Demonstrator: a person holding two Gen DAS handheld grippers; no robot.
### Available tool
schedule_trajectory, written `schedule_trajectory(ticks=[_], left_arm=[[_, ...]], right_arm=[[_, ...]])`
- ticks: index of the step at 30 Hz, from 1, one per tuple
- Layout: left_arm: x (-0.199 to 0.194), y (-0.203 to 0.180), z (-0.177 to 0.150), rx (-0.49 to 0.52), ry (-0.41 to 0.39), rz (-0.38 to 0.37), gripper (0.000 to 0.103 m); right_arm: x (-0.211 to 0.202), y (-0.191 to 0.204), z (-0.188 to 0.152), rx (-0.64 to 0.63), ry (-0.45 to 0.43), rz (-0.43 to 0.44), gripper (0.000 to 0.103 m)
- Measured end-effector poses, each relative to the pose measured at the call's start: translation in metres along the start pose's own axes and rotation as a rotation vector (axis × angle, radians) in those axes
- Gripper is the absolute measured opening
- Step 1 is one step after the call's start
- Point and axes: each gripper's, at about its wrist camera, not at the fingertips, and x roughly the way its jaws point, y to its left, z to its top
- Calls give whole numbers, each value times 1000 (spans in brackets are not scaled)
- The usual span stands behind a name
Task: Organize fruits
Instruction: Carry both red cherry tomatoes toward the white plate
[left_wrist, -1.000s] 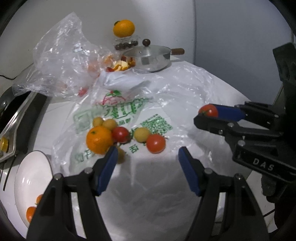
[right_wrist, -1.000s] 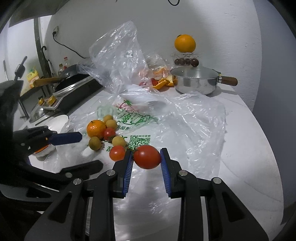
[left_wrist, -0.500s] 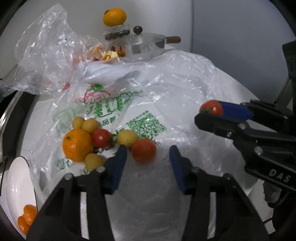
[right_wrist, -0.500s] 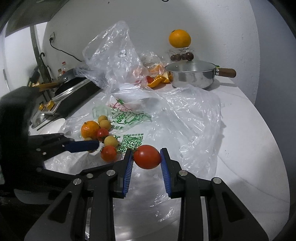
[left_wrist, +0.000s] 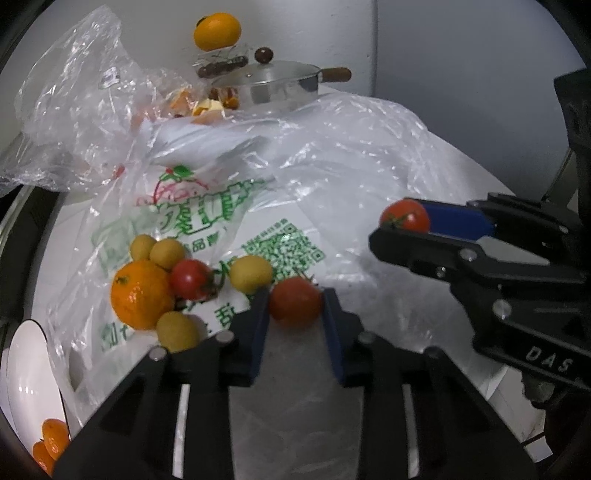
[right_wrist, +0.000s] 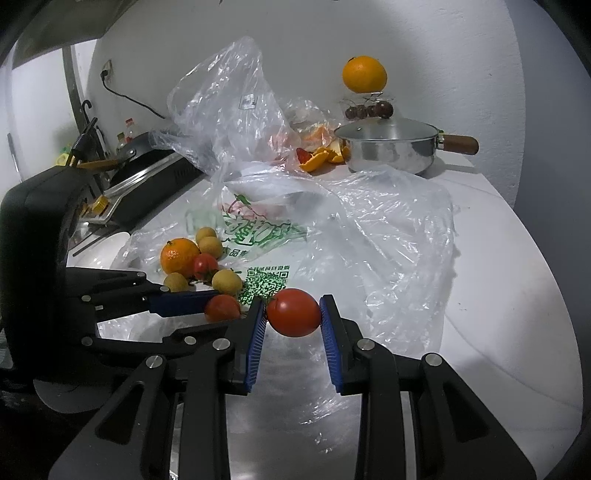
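Left hand-held gripper clamped on a tomato atop the printed bag on the desk. Right hand-held gripper gripping a second tomato, likely bound for the white bowl beside it.

You are in a home kitchen. A shiny pot with a lid sits at the back edge of the white worktop, by the wall. A black stove with a pan is along the left edge. Orange peels and shopping bags lie about.
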Motion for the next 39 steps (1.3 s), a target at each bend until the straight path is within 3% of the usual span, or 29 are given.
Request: schedule_trajectory(ticks=[16, 39], left_arm=[[-48, 21, -15, -36, -92, -13, 30], [-115, 95, -56, -151, -202, 34, 30]], right_arm=[[-11, 44, 13, -82, -8, -19, 31], [-7, 137, 37, -218, -20, 9, 32]])
